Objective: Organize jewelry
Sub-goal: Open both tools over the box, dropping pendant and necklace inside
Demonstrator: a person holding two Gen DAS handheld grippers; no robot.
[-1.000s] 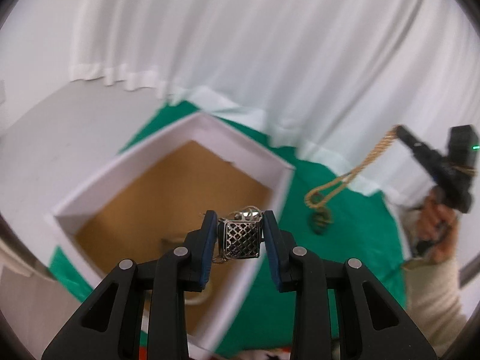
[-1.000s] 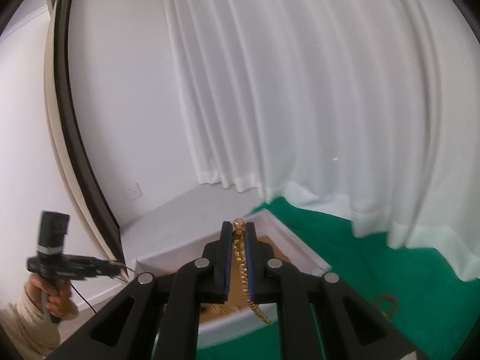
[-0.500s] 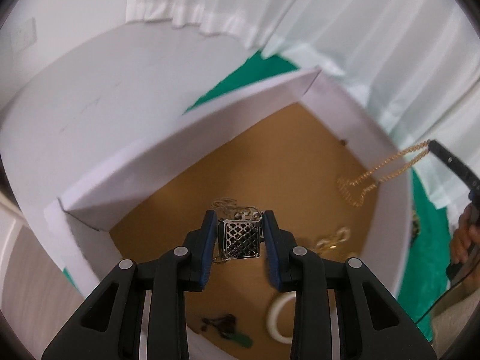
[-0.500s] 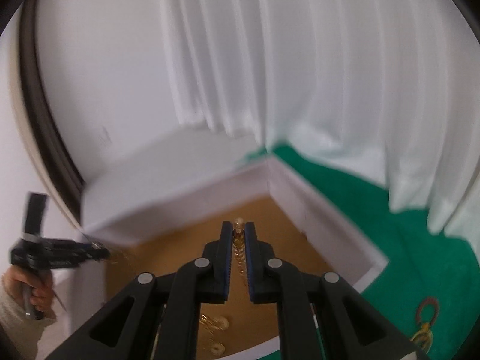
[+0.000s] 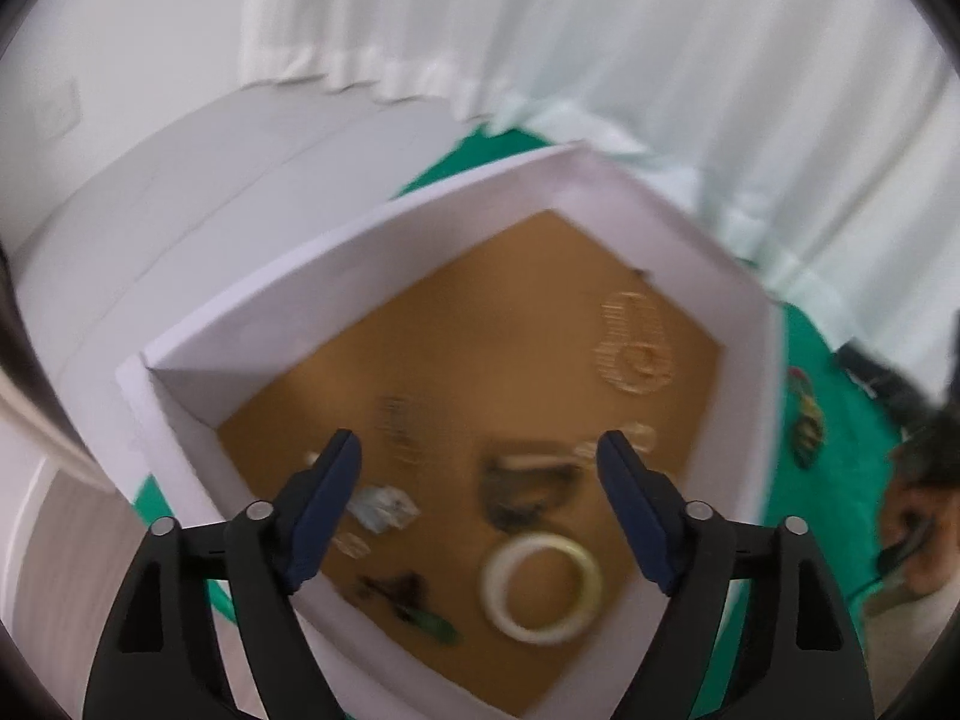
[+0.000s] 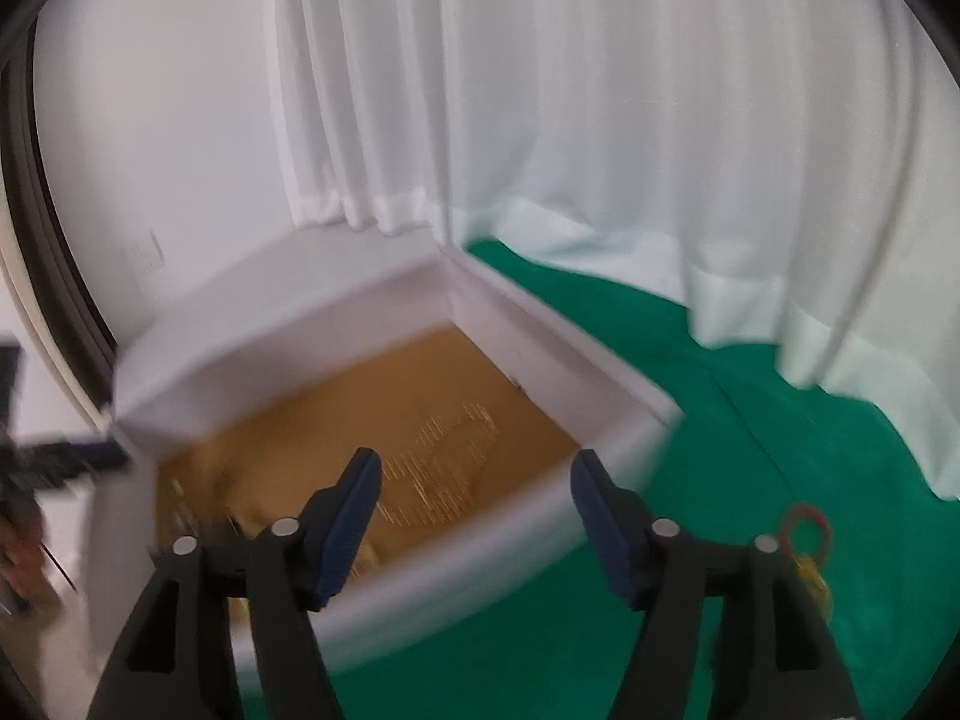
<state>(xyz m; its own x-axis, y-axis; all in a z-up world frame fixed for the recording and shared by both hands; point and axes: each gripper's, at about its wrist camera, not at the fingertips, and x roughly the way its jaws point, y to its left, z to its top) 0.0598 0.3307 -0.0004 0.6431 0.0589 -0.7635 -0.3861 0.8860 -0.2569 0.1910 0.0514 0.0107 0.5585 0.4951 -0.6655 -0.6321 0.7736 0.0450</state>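
Note:
A white box (image 5: 360, 240) with a brown floor lies below my left gripper (image 5: 477, 438). Its jaws are opening and stand wide, with nothing pressed between the pads. A dark, blurred piece (image 5: 522, 489) shows on the box floor between the fingers; it looks like the silver mesh piece. A gold chain (image 5: 630, 354) lies in the far right corner. In the right wrist view my right gripper (image 6: 475, 459) hovers over the box's near wall (image 6: 480, 540), its jaws opening and empty. The gold chain (image 6: 444, 468) is a blurred heap on the floor beyond the fingertips.
The box also holds a white bangle (image 5: 540, 579), a crumpled silvery piece (image 5: 384, 507), a thin chain (image 5: 399, 426) and a dark piece with green (image 5: 408, 594). On the green cloth (image 6: 720, 420) lie a red ring with gold (image 6: 804, 534) and a dark pendant (image 5: 804, 420). White curtains hang behind.
Both grippers sank toward the box and went from shut to open. The mesh piece left the left jaws. The gold chain left the right jaws and now lies in the box.

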